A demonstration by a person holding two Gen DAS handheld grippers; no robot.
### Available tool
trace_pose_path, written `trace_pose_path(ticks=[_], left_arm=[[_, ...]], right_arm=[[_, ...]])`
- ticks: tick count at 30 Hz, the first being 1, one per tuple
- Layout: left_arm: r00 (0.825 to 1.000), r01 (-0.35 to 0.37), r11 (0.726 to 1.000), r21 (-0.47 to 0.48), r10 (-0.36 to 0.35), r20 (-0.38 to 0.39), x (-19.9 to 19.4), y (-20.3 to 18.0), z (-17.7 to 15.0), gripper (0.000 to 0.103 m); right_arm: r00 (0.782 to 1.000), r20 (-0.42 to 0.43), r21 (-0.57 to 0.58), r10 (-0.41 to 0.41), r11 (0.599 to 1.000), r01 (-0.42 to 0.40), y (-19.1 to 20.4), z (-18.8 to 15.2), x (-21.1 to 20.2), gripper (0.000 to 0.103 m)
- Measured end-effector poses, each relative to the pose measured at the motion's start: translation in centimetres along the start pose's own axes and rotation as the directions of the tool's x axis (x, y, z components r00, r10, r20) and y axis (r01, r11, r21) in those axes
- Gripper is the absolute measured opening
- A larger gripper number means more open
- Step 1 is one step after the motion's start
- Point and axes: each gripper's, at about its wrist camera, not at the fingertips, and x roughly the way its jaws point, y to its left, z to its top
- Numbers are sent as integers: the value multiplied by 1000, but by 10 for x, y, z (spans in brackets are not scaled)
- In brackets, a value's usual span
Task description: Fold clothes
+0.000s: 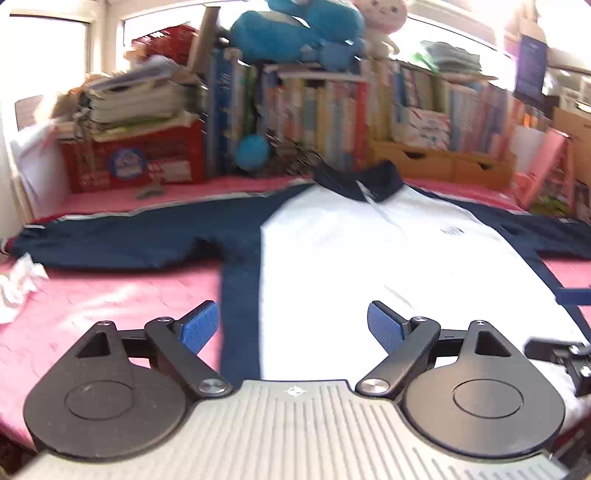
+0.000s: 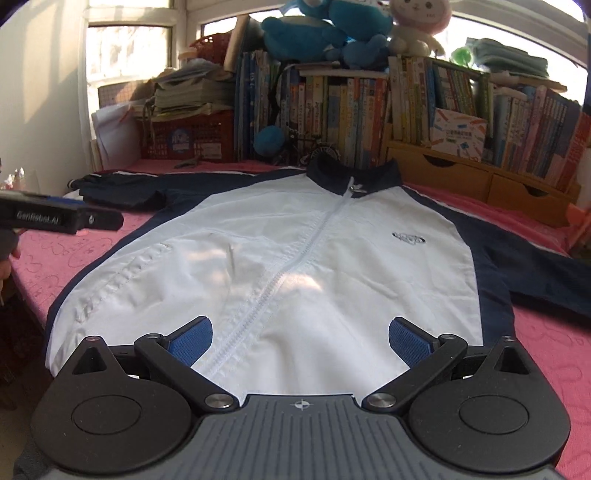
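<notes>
A white zip jacket (image 2: 295,251) with navy sleeves and collar lies flat, front up, on the pink bedspread (image 2: 554,347). Its sleeves spread out to both sides. In the left wrist view the jacket (image 1: 369,258) fills the middle, its left sleeve (image 1: 129,236) stretching left. My left gripper (image 1: 291,326) hovers open over the jacket's lower left edge, nothing between its blue pads. My right gripper (image 2: 301,338) hangs open above the hem near the zipper (image 2: 295,258), holding nothing. The left gripper (image 2: 62,218) also shows at the left edge of the right wrist view.
Shelves of books (image 2: 424,99) and plush toys (image 2: 332,26) line the far side. A red crate (image 2: 188,136) with stacked papers stands at back left, wooden drawers (image 2: 480,177) at back right. A crumpled white tissue (image 1: 18,284) lies on the bedspread at left.
</notes>
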Motion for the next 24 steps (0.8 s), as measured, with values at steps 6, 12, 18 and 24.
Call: trace_pose_path(ticks=[6, 12, 18, 24], left_arm=[[990, 34, 999, -21, -36, -138, -5, -47, -26, 88], [980, 28, 999, -27, -33, -198, -14, -60, -40, 88], [978, 1, 1000, 4, 0, -208, -27, -72, -49, 92], [976, -37, 999, 17, 40, -212, -38, -73, -57, 95]], right_arm=[[994, -90, 195, -63, 978, 80, -20, -44, -32, 103], [988, -101, 143, -115, 981, 129, -8, -68, -54, 103], [984, -120, 129, -132, 981, 147, -3, -80, -63, 103], [983, -122, 123, -137, 981, 152, -2, -88, -73, 103]])
